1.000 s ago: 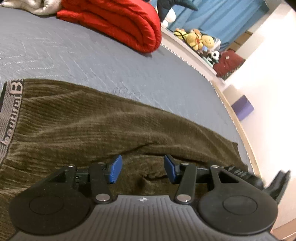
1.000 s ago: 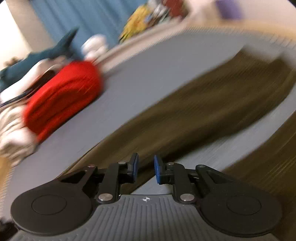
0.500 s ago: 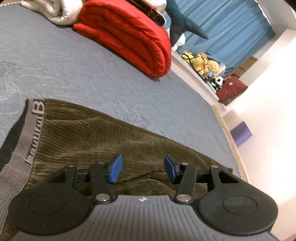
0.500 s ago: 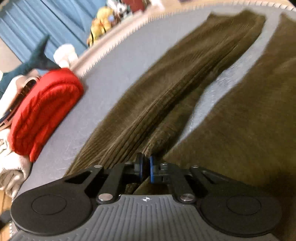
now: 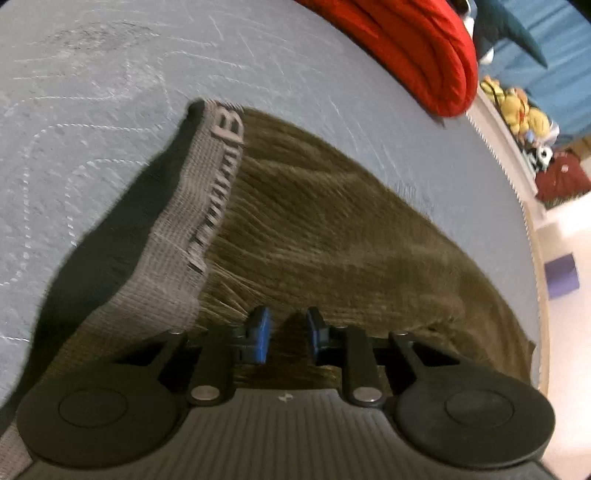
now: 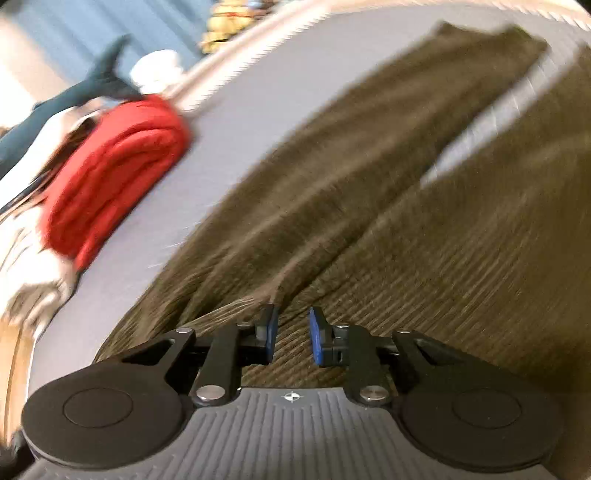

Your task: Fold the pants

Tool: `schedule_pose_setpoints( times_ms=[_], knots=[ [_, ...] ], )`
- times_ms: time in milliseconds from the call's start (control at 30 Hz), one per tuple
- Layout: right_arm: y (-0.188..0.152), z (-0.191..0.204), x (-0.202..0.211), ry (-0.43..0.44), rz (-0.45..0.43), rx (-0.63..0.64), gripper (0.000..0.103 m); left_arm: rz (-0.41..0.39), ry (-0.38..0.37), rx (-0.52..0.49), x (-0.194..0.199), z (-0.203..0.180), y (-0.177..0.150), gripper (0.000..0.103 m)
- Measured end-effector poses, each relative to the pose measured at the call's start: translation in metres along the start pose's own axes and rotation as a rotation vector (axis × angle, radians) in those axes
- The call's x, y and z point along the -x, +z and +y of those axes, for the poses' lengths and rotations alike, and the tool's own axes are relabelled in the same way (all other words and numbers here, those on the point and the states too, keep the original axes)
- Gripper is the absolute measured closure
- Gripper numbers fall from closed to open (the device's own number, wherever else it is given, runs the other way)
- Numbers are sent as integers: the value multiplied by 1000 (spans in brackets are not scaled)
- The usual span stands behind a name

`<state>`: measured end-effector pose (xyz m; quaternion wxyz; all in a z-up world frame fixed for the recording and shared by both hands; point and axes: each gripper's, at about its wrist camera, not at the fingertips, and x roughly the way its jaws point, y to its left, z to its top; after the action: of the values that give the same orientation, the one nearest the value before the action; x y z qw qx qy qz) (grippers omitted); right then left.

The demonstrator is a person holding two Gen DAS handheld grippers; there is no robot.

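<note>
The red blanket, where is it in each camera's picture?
Left wrist view: the red blanket sits folded at the top right, on the grey bed, beyond the brown pants.
Right wrist view: it is at the left, blurred.
Shared landmark: the dark teal plush shark just behind the blanket.

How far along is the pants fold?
Early. Done: the olive pants lie flat on the grey bed, grey waistband showing. In hand: nothing clearly gripped; the left gripper and right gripper sit low over the fabric, fingers parted. Left: in the right wrist view the two legs lie apart, so no fold shows yet.
</note>
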<state>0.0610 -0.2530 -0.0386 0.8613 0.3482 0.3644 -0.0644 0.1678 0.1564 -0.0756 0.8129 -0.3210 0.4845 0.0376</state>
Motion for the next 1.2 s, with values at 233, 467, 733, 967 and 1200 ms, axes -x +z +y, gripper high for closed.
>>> schedule_pose_setpoints(
  times_ms=[233, 467, 733, 967, 1200],
  knots=[
    [-21, 29, 38, 159, 172, 377, 73, -158, 37, 17, 44, 31, 12, 77],
    [-90, 60, 48, 356, 176, 692, 73, -313, 30, -40, 89, 49, 12, 76],
    [-142, 93, 64, 547, 151, 1022, 71, -306, 55, -26, 79, 45, 48, 59],
    [-159, 92, 65, 550, 204, 1156, 48, -246, -17, 17, 14, 62, 71, 46],
    [-184, 87, 58, 504, 254, 1322, 38, -237, 21, -56, -22, 45, 78, 30]
  ],
)
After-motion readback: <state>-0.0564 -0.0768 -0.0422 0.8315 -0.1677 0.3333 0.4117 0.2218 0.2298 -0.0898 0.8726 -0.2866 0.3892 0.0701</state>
